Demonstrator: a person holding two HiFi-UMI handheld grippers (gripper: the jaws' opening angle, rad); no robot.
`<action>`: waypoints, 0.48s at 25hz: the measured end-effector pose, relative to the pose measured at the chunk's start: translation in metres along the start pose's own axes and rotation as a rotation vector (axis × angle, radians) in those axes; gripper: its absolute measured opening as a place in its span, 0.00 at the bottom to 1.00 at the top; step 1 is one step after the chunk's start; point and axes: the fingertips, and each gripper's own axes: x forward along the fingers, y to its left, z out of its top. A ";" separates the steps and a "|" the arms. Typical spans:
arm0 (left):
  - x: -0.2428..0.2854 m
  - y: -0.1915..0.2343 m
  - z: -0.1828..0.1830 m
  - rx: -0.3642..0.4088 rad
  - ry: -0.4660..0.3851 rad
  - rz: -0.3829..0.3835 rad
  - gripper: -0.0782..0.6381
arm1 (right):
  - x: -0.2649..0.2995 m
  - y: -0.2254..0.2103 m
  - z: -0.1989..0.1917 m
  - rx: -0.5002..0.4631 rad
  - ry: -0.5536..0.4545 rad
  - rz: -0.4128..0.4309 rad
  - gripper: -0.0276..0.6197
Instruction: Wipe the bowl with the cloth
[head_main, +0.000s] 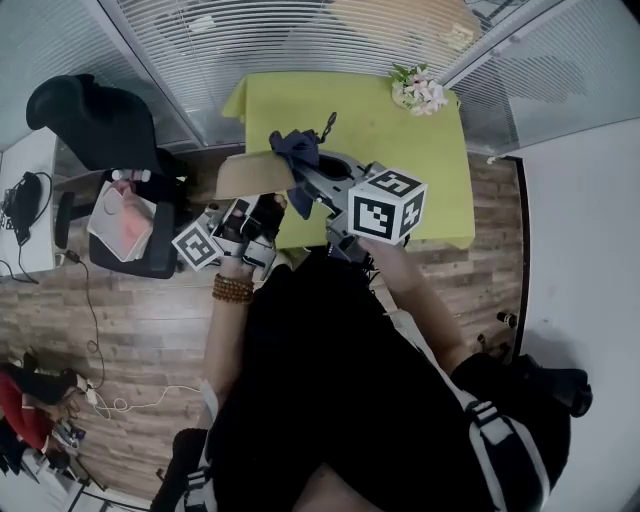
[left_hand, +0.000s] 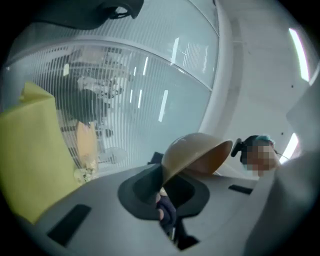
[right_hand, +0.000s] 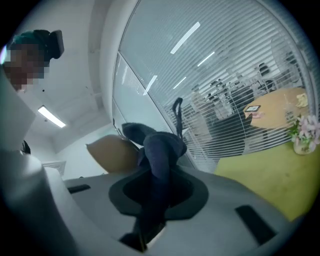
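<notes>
Bowl (left_hand: 197, 150), rim-pinched in the left hand-held gripper (left_hand: 163, 187), could slip if the cloth (right_hand: 159, 150) clamped in the right hand-held gripper (right_hand: 152, 210) pushes hard.

**q:** what's the person got on?

**a:** all black, with pale stripes (head_main: 487, 415) on it, plus a brown bead bracelet (head_main: 232, 289) on one wrist.

**q:** and the rigs?

**a:** left gripper (left_hand: 165, 200) and right gripper (right_hand: 156, 202) are both grey moulded shells with a dark recess round the jaws and black slots. each wears a white cube (head_main: 387, 205) with black square markers.
</notes>
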 end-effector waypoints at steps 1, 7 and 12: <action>0.002 -0.003 -0.003 0.004 0.022 -0.023 0.13 | 0.003 -0.001 -0.005 0.007 0.013 0.003 0.12; -0.003 0.025 -0.009 0.049 0.045 0.111 0.13 | -0.030 -0.046 -0.007 0.070 -0.089 -0.122 0.12; -0.012 0.071 -0.008 0.063 0.062 0.304 0.13 | -0.065 -0.089 0.001 0.044 -0.210 -0.294 0.13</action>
